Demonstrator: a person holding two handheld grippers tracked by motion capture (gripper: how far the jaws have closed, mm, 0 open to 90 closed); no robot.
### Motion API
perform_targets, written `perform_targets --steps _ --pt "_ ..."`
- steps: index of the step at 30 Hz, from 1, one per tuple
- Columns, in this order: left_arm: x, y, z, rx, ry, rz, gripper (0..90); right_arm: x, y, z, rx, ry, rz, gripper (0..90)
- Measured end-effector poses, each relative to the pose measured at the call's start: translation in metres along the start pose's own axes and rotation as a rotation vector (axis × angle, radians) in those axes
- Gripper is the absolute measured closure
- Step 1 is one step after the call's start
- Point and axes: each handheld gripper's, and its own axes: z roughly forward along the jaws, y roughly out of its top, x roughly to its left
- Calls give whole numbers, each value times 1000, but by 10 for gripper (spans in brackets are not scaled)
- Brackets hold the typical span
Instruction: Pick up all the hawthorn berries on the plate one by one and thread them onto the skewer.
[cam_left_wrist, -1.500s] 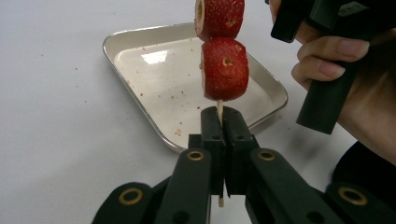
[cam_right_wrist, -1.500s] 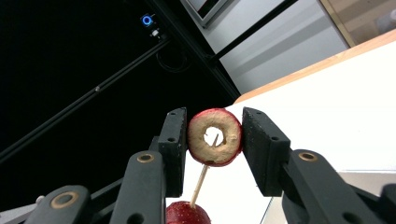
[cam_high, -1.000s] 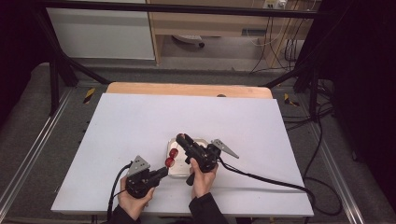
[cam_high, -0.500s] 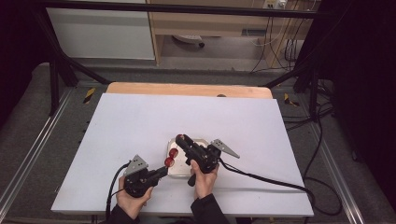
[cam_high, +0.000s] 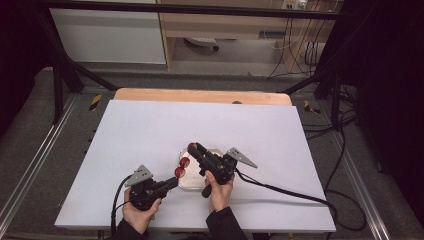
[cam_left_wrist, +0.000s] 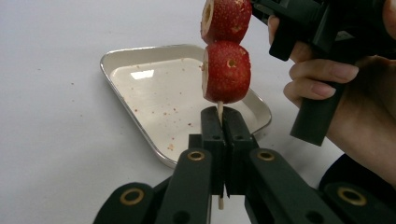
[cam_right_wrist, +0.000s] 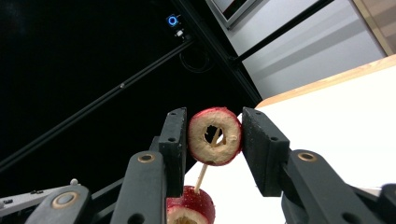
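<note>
White table (cam_high: 150, 135), wood-edged, dim room; left gripper (cam_left_wrist: 223, 122) clamping skewer (cam_left_wrist: 219, 111), right gripper (cam_right_wrist: 212, 135) seemingly pinching top fruit (cam_right_wrist: 215, 136).

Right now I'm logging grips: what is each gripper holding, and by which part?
The left gripper pinches the wooden stick just below the lower red fruit piece. The right gripper squeezes the upper fruit ring by its red sides.
</note>
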Motion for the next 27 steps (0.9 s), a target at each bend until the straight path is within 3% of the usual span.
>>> perform_targets --steps 4,7,11,13,19,20,22,27 --pt "0 0 1 27 12 25 889 1 1 -1 23 -11 -2 622" --pt "-1 0 1 47 26 68 889 -1 9 -1 101 -15 2 620" --pt "-2 2 3 72 38 112 889 -5 23 0 226 -31 55 624" --pt "-3 2 2 70 44 133 889 -6 26 1 254 -28 74 627" --pt "-3 4 0 70 41 136 891 -10 20 4 199 -12 131 628" --pt "-2 3 0 81 40 139 891 -11 19 4 168 -26 138 628" --pt "0 0 -1 77 34 130 891 -15 22 3 106 -45 141 628" --pt "-1 5 -3 62 45 114 890 -15 26 1 77 -20 109 627"
